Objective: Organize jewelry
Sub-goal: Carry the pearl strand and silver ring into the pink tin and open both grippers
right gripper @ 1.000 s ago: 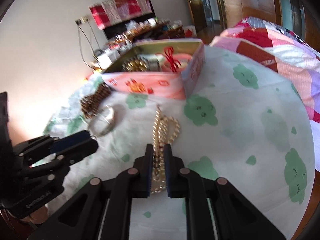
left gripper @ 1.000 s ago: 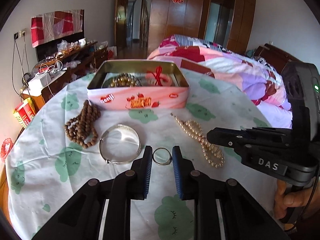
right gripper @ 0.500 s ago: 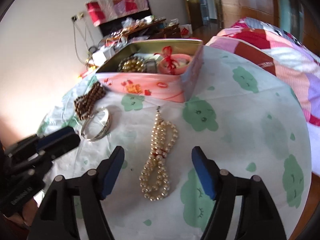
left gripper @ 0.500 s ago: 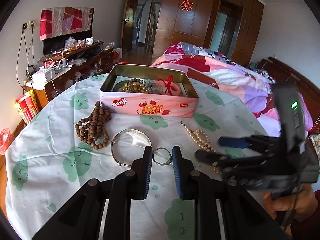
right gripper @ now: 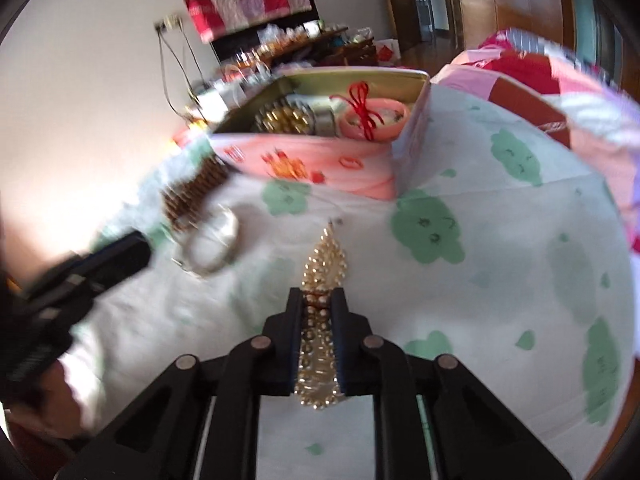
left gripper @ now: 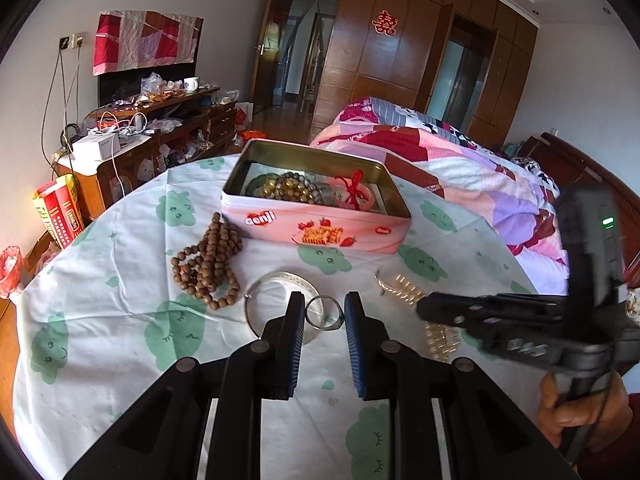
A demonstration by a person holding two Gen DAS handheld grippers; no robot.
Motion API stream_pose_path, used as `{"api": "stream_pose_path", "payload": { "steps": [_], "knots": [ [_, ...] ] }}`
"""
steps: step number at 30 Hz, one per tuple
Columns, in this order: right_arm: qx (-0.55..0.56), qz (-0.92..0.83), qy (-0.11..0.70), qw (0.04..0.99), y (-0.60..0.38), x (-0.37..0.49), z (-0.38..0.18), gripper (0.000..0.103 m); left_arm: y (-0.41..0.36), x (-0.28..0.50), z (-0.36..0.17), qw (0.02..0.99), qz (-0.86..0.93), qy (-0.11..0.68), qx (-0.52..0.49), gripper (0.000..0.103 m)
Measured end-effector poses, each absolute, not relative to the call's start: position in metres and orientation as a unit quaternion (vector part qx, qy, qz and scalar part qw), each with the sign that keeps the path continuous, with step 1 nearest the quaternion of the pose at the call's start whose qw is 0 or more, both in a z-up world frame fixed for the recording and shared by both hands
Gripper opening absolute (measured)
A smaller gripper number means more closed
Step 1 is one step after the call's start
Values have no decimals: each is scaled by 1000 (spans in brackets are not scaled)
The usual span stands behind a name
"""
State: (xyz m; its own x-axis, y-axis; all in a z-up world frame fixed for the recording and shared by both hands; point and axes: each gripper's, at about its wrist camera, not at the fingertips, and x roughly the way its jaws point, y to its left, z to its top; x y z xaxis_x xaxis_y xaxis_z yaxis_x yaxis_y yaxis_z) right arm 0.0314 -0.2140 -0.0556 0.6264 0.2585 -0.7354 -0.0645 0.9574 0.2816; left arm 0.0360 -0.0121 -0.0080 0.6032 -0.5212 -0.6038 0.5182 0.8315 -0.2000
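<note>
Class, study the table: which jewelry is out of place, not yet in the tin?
Outside the pink tin: wooden beads, silver bangle, a ring between the left gripper's fingers, and the pearl strand the right gripper clamps.

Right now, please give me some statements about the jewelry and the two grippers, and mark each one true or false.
1. The right gripper has its jaws closed on the pearl necklace. True.
2. The small ring sits between the jaws of the left gripper. True.
3. The pink tin is empty. False: it holds beads and a pink bangle with red string.
4. The brown bead strand lies inside the tin. False: it lies on the tablecloth, beside the tin.
5. The silver bangle lies on the tablecloth. True.
</note>
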Motion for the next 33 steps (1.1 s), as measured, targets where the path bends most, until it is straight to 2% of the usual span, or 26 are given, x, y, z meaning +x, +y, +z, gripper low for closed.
{"api": "stream_pose_path", "payload": {
  "steps": [10, 18, 26, 33],
  "knots": [
    [133, 131, 323, 928, -209, 26, 7, 17, -11, 52, 15, 909, -283, 306, -16, 20],
    [144, 111, 260, 948, -217, 49, 31, 17, -25, 82, 30, 917, -286, 278, -15, 20],
    [151, 66, 238, 957, -232, 91, 29, 17, -45, 124, 32, 921, -291, 260, -11, 20],
    [160, 33, 264, 951, -240, 133, -5, 17, -56, 159, 15, 924, -269, 272, 6, 20]
  ]
}}
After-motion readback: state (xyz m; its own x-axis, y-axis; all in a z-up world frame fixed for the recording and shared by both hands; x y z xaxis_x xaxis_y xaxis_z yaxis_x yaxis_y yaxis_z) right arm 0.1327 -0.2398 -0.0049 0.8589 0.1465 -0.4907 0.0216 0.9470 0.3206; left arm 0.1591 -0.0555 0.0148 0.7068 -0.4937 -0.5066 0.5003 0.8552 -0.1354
